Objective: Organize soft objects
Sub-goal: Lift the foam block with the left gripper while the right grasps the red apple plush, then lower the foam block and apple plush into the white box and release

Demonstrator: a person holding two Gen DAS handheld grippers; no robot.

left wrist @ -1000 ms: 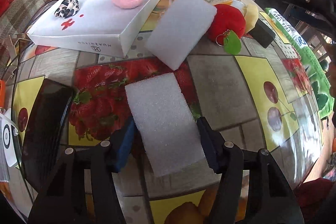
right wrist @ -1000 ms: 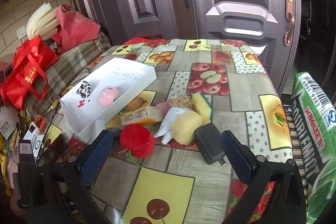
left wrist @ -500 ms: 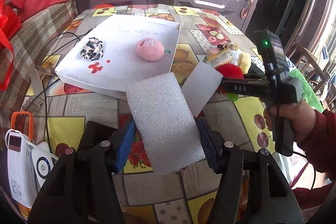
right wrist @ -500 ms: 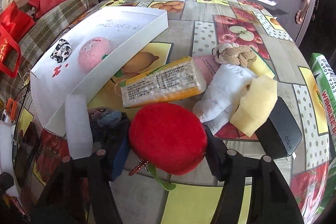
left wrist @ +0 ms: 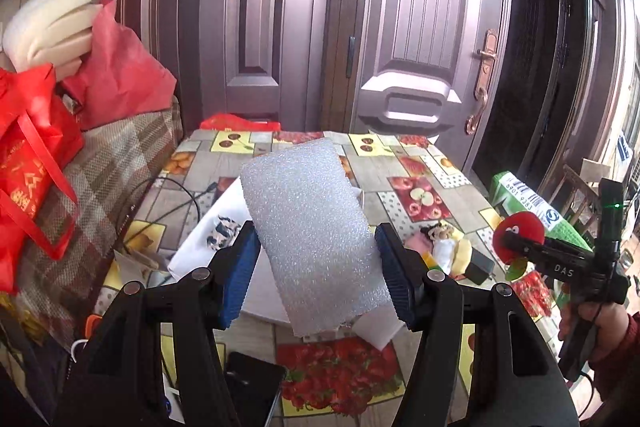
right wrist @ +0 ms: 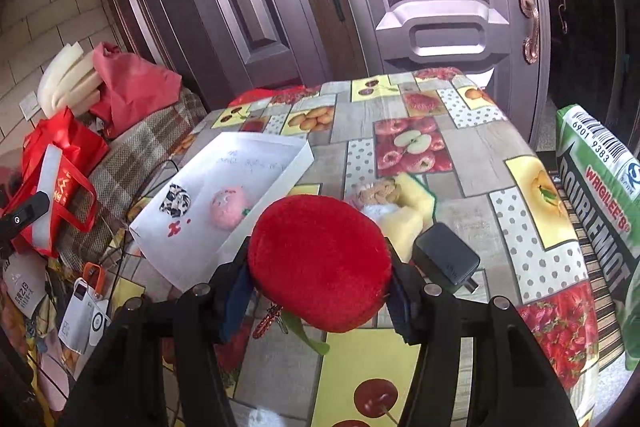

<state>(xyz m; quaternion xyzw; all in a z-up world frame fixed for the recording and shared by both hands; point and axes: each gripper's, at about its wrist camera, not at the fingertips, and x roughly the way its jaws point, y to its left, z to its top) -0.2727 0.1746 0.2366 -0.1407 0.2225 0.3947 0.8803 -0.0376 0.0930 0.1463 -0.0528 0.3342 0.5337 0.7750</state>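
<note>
1. Two soft items are held, both lifted above the table (right wrist: 472,151).
2. White foam sheet (left wrist: 312,239): rectangular, grainy speckled surface, slightly bent, ragged near edge. Left gripper (left wrist: 318,267) is clamped on its long sides, sheet tilted up off the table.
3. Red plush apple (right wrist: 320,263): round, fuzzy, green leaf and metal clasp dangling beneath. Right gripper (right wrist: 316,291) squeezes it between both pads.
4. White shallow box (right wrist: 224,199) on the table holds a pink round plush (right wrist: 229,211) and a black-and-white patterned piece (right wrist: 176,200), apart from each other.
5. Yellow sponge (right wrist: 406,225) and black charger (right wrist: 446,259) lie just right of the box.
6. Second white foam piece (left wrist: 378,331) lies on the table under the held sheet.
</note>
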